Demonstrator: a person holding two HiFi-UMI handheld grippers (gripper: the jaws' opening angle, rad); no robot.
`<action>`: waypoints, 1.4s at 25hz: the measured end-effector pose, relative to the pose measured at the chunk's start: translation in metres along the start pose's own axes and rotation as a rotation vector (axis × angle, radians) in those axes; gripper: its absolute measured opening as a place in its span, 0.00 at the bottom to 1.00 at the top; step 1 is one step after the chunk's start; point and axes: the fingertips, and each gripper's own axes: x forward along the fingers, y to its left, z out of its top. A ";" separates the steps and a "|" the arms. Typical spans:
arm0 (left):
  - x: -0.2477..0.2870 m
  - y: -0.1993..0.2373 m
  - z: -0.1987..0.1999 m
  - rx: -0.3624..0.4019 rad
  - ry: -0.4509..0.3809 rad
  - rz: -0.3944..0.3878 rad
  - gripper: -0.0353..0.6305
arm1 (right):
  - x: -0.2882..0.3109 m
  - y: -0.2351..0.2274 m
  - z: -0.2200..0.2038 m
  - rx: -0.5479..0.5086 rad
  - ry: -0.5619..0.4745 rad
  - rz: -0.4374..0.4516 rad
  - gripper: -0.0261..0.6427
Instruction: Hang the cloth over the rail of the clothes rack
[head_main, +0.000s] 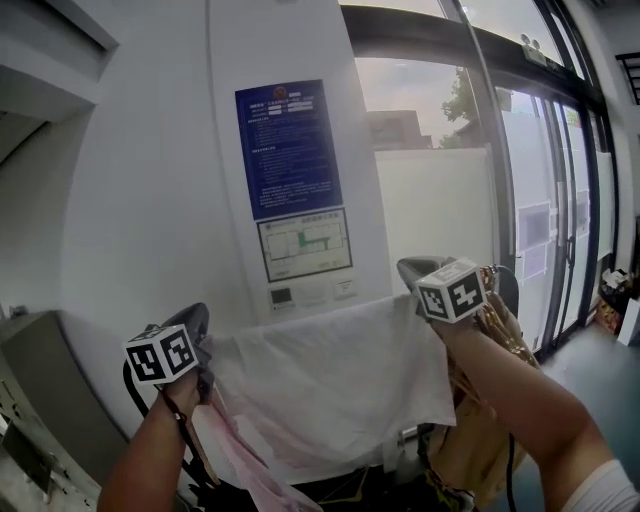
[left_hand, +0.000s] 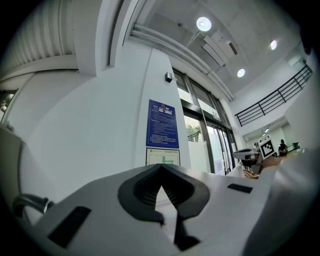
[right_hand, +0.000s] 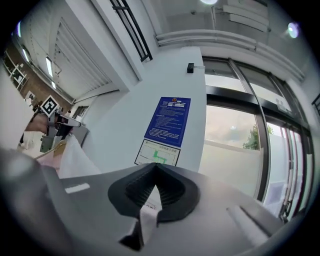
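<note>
A white cloth (head_main: 330, 385) hangs spread between my two raised grippers in the head view. My left gripper (head_main: 198, 335) is shut on its upper left corner, and my right gripper (head_main: 418, 272) is shut on its upper right corner, held a little higher. In the right gripper view, a strip of the cloth (right_hand: 149, 215) is pinched in the closed jaws of the right gripper (right_hand: 156, 171). The left gripper (left_hand: 161, 172) also has its jaws together, with pale fabric in the slit. No rack rail can be made out; the cloth hides what lies behind it.
A white wall with a blue notice (head_main: 288, 150) and a floor plan (head_main: 305, 243) stands close ahead. Glass doors (head_main: 545, 210) run along the right. A pink garment (head_main: 240, 455) and a tan one (head_main: 480, 430) hang below the cloth, and a grey cabinet (head_main: 40, 390) is at the left.
</note>
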 end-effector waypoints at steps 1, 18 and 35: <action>-0.006 -0.002 -0.011 -0.013 0.005 0.000 0.06 | -0.009 0.002 -0.011 0.014 0.008 -0.004 0.04; -0.043 -0.025 -0.144 -0.002 0.088 0.158 0.30 | -0.080 0.006 -0.132 0.114 0.092 -0.096 0.10; -0.017 0.008 -0.175 -0.053 0.140 0.195 0.31 | -0.054 -0.022 -0.147 0.133 0.148 -0.125 0.17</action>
